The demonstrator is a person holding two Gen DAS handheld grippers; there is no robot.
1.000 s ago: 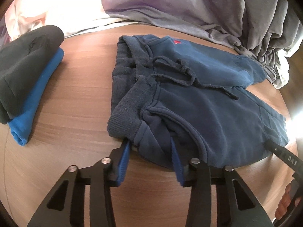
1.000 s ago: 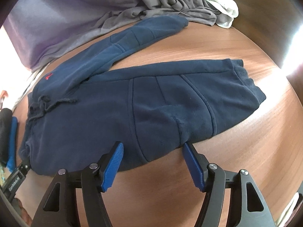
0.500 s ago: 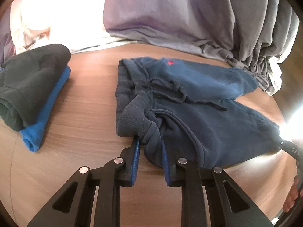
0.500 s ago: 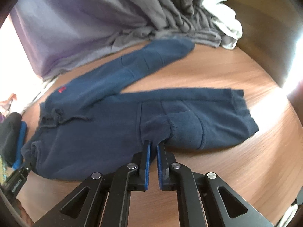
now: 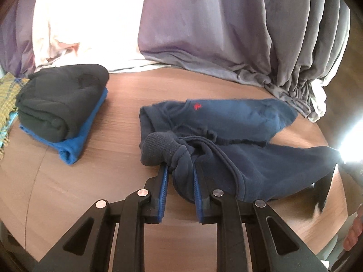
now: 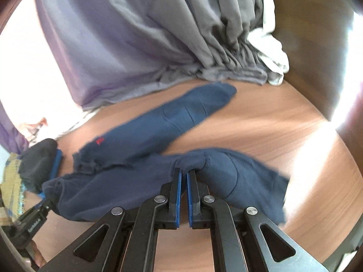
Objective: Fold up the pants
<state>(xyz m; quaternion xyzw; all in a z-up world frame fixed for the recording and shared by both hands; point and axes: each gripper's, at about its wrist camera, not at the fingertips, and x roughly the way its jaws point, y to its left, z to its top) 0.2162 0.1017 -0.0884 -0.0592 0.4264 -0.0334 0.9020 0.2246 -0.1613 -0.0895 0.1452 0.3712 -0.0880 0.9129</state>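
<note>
Sweatpants (image 5: 226,122) sprawl mid-frame on the worktop (image 5: 90,181); my left hand-held gripper (image 5: 180,176) pinches the waistband, my right hand-held gripper (image 6: 183,176) pinches the near leg's edge. First fold: carry this leg onto the far one.

Pants (image 5: 238,117): navy fleece cloth, matt, soft nap, w/ ribbed knit waistband. Bench (image 5: 90,181): wood-grain top, smooth, slight sheen. Left hand-held gripper (image 5: 180,176) & right hand-held gripper (image 6: 183,176): matt black plastic frames, shiny metal rivets, ridged blue pads. Curtain (image 5: 204,34): grey cloth, smooth, draped. Folded clothes (image 5: 61,104): matt cloth.
</note>
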